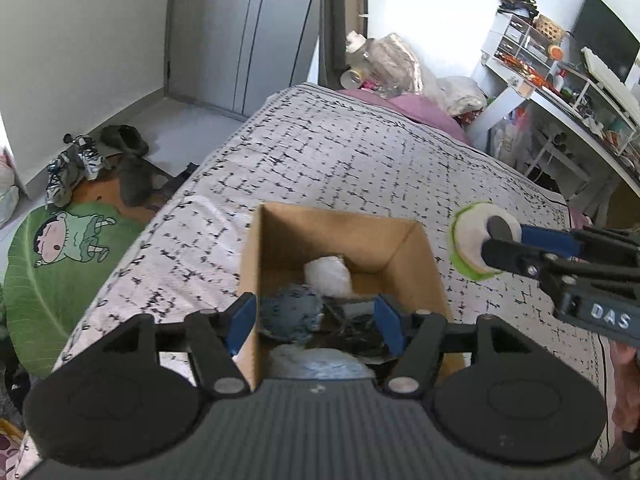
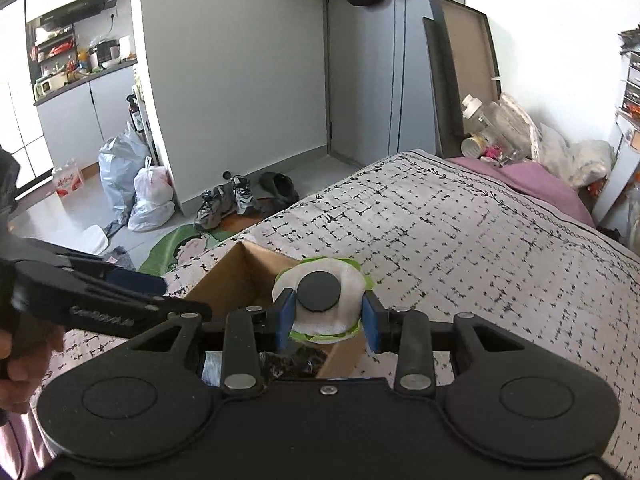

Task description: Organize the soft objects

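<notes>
The right gripper [image 2: 329,320] is clamped on a round soft toy [image 2: 320,300], white with a green frilled edge and a dark disc at its middle. Its blue fingers [image 2: 285,320] press the toy's two sides, and the toy fills the gap between them. From the left wrist view the same toy [image 1: 474,242] hangs in the air above the bed, just beside the right wall of the cardboard box [image 1: 344,232], with the right gripper [image 1: 496,240] reaching in from the right. White raised letters on that gripper's body read "DAS"; the rest of the word is cut off by the frame edge.

The left gripper [image 1: 316,320] stands wide open, holding nothing, its blue fingers [image 1: 244,320] spread at either side of the near end of the box. In the right wrist view, the left gripper [image 2: 160,284] comes in from the left, and the raised writing on its body is too blurred to read.

Inside the box lie a white fluffy ball [image 1: 328,274], a blue-grey knitted piece [image 1: 290,312] and some dark crumpled material [image 1: 356,328]. The box rests on a bedspread [image 1: 360,152] printed with a black broken grid. Beyond the bed, on the floor, are sneakers [image 1: 72,164] and a green cartoon rug [image 1: 60,256].
</notes>
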A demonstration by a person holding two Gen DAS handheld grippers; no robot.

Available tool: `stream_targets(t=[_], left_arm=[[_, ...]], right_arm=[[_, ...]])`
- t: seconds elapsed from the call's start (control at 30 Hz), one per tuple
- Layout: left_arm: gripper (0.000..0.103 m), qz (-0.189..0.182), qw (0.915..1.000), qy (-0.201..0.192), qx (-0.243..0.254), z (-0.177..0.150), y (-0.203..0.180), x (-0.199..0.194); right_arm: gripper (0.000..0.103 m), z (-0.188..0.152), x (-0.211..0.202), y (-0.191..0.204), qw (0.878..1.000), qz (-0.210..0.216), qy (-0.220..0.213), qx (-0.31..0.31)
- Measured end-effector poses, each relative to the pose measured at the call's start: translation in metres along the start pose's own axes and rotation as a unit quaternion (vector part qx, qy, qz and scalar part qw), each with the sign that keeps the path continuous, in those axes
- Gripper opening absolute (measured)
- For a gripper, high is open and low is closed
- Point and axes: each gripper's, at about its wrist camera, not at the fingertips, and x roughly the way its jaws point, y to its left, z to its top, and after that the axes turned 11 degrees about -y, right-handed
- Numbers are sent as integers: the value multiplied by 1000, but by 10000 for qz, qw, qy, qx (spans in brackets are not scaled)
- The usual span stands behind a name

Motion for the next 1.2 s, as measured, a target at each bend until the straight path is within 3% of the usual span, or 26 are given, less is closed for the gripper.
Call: stream_targets(t=[0.03,0.13,0.17,0.53,0.8,1.2], left_arm=[[65,8,10000,-11,-12,0,2,-1],[65,23,10000,-15,-49,0,6,-2],[65,23,10000,-15,-49,0,7,-2],[75,-72,10000,22,-12,-6,4,-13],[84,-135,9997,7,207,-7,-11,-43],[88,-211,9982,-162,540,-8,-43,-98]], right_arm=[[39,2,2,2,10000,-19,-29,-31],[64,6,2,7,9996,-197,-149,-132],[66,6,1,7,9995,-237,-185,-116],[67,-7,-27,0,9994,-311,-2,131],[67,-12,-64,2,9991,-288,55,295],[103,-15,-125,2,9966,-439,-327,619]])
